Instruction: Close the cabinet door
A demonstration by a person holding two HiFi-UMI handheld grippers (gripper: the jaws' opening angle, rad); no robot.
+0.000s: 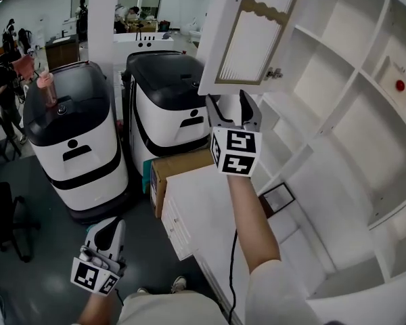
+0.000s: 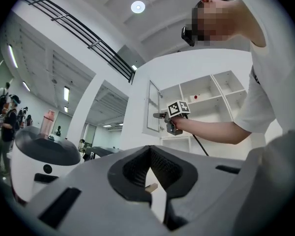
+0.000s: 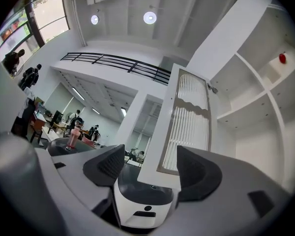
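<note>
Well, the cabinet door (image 1: 250,32): stands open, swung out from the white shelving unit (image 1: 352,114) at its upper left, with a ribbed panel in a white frame and a small metal handle (image 1: 274,73) near its lower right corner.
Right gripper (image 1: 231,103): raised on an outstretched arm, just below the door's lower edge.
Right jaws: spread wide; in the right gripper view (image 3: 150,168) the door's lower corner shows in the gap between them, and I cannot tell whether either pad touches it.
Left gripper (image 1: 108,239): held low, beside the person's hip, well apart from the door.
Left jaws: pressed together at the tips in the left gripper view (image 2: 150,181), with nothing gripped.
Shelves: a small red thing (image 1: 400,85) on an upper shelf, a dark picture frame (image 1: 277,198) lower down.
Floor side: two white-and-black machines (image 1: 74,134), a pink bottle (image 1: 46,89) on the left one, and a cardboard box (image 1: 179,171) by the cabinet base.
</note>
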